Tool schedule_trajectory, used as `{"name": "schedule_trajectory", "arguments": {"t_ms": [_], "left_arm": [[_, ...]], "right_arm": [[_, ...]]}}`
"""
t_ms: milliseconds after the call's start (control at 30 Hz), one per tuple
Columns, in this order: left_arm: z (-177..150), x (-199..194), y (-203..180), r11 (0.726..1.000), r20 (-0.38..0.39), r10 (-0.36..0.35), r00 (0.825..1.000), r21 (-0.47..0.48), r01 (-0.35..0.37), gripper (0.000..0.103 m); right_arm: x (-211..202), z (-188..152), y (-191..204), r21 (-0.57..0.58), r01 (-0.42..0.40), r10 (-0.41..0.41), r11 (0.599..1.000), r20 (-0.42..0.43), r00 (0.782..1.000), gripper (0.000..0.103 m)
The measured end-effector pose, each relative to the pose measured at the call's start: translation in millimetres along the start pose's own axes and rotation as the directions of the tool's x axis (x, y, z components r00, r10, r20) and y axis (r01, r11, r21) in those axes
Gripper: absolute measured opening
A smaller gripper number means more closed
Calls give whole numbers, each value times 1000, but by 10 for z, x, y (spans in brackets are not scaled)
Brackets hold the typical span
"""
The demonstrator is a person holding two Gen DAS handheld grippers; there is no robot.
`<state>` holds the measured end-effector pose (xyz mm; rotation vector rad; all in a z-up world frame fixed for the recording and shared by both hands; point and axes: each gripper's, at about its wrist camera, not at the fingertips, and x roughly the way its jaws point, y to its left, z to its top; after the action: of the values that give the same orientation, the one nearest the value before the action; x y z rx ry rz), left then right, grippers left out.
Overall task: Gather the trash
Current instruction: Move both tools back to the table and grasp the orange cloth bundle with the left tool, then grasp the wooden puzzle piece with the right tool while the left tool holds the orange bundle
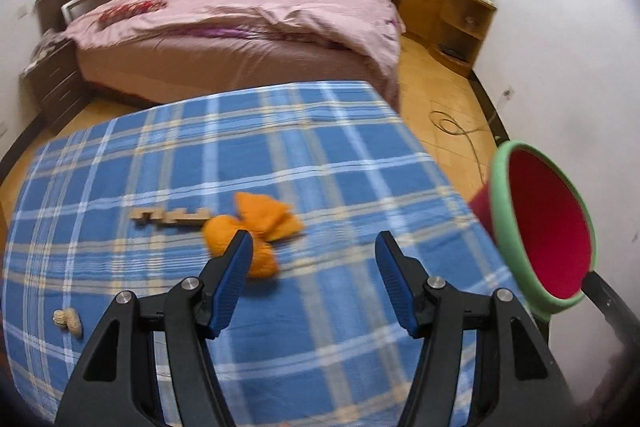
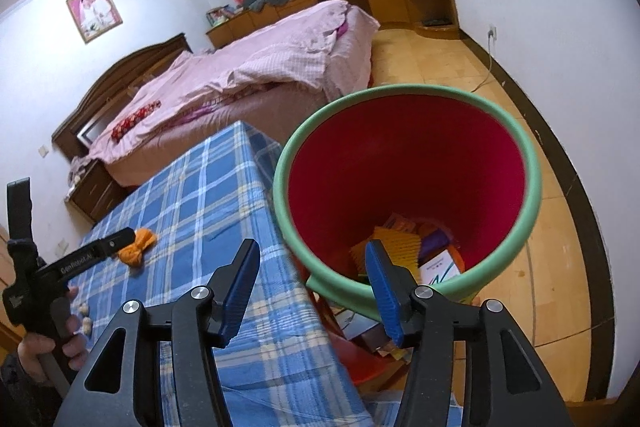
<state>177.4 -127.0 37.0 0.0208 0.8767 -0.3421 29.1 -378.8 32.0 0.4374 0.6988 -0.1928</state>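
The left gripper gapes wide and empty above the plaid tablecloth; orange peel lies just ahead of its left finger; the right gripper, equally wide, has one finger over the red bin, where trash lies.

Blue plaid tablecloth, orange peel

white lettering on left claw arm, roughly "benrobot ai", partly blurred; print on box in bin unreadable.
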Motion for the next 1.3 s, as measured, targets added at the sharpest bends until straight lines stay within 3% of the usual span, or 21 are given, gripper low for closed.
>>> {"name": "schedule_trajectory", "arguments": {"t_ms": [300,500,633,933,1300], "left_arm": [[-11,254,372,994,-40,64,997,-82,-67,63],[-67,432,479,987,-85,43,995,-153,-56,48],[-103,425,472,988,-84,-3,996,-151,-10,24],[-194,95,630,985,-27,-33,999,-171,28,21],[-201,-312,1356,956,30,129,991,-269,-116,21]], "right_arm": [[135,-13,89,-18,-2,1,1000,-33,999,56],[192,-22,142,-34,-1,-1,999,-47,999,56],[215,-12,177,-46,-4,2,999,-54,999,56],[281,10,471,-100,-52,44,994,-73,996,56],[581,-15,1241,-222,-161,131,962,-144,981,56]]}}
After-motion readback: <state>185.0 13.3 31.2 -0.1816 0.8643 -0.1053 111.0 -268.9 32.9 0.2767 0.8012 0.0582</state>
